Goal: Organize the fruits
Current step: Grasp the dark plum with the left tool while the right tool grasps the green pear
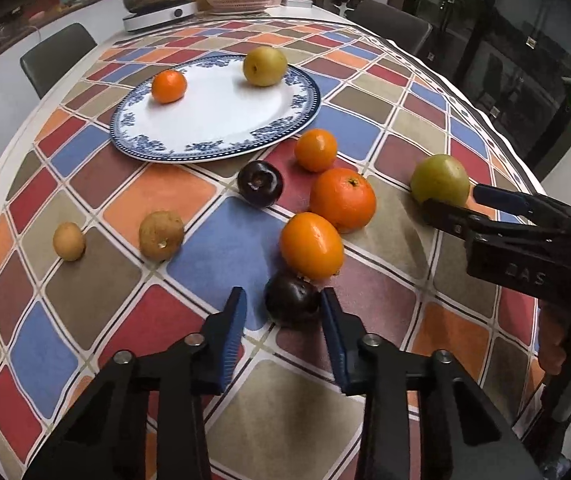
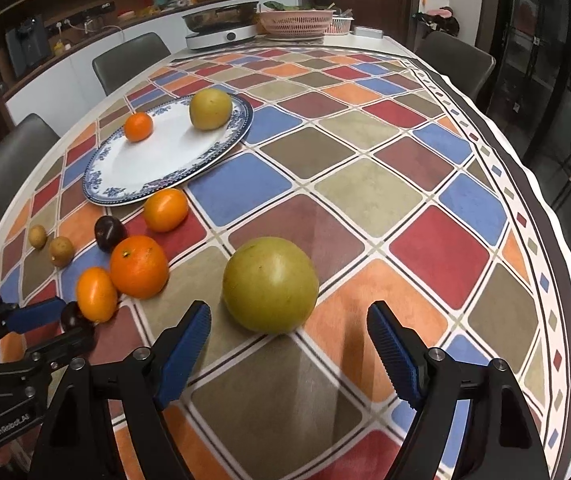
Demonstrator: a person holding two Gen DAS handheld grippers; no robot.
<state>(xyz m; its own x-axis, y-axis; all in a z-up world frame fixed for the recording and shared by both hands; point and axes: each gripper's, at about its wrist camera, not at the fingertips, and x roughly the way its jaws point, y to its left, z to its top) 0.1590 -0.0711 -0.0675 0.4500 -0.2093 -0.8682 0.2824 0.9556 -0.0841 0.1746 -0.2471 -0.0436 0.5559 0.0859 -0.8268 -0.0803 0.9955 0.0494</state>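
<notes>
A dark plum lies on the chequered cloth between the blue pads of my left gripper. The right pad touches it and a thin strip of cloth shows at the left pad. An oval orange fruit sits right behind the plum. My right gripper stands open, its tips just short of a large green-yellow fruit. The blue-rimmed plate holds a small orange and a yellow-green fruit.
On the cloth also lie a big orange, a smaller orange, a second plum and two small brown fruits. A cooker and a pink basket stand at the far end. Chairs ring the table.
</notes>
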